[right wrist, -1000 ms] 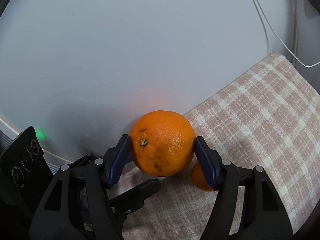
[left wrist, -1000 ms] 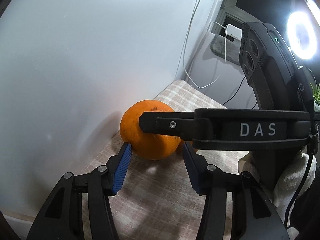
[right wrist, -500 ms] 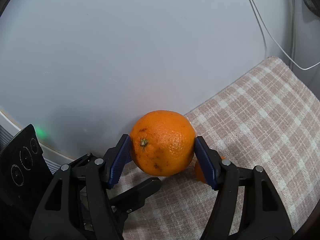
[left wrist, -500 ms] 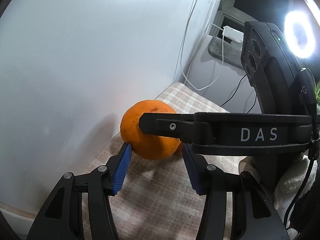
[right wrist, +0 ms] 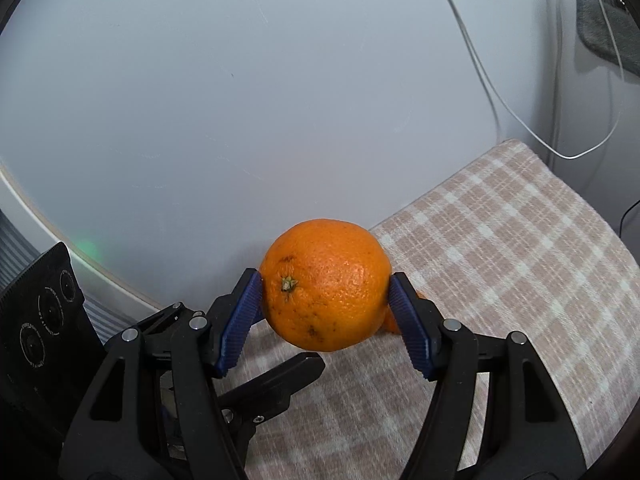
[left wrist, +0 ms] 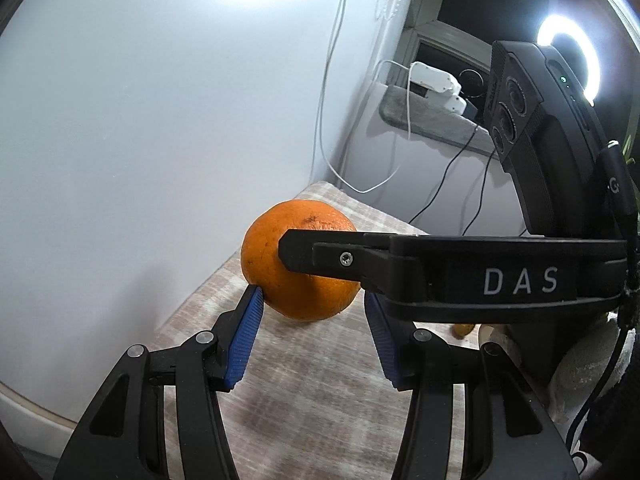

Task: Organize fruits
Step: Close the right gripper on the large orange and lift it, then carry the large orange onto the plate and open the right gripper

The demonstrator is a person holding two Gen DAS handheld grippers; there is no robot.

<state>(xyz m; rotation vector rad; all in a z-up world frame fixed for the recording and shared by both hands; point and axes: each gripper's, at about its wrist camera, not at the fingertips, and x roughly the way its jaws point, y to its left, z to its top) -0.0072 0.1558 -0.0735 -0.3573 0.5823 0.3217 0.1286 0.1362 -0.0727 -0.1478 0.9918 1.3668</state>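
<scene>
The right gripper point(right wrist: 326, 312) is clamping the large orange point(right wrist: 325, 284) between its two blue pads, one pad pressing on each side of the fruit, and the orange is hanging clear above the checked cloth point(right wrist: 500, 264) rather than resting on it. Compared with a second ago, more of the cloth is showing beneath and beyond the orange in the right wrist view, and the cloth's far edge is sitting lower against the white wall point(right wrist: 200, 100), so the fruit is being carried upward and away from where it lay. A smaller orange fruit point(right wrist: 390, 320) is lying on the cloth just behind the right pad; earlier it was peeking out lower down beside that pad, and now only a sliver of it is visible. The left gripper point(left wrist: 316, 340) is travelling alongside with its jaws standing apart and nothing between its pads; in its own view the large orange point(left wrist: 300, 268) is sitting just beyond its fingertips, partly behind the black finger of the right gripper that crosses in front. That spacing is reading the same as a second ago, so the two hands are rising together. By my judgement the pick is done and the carry toward a sorting place is beginning, though no destination is showing in either view.
</scene>
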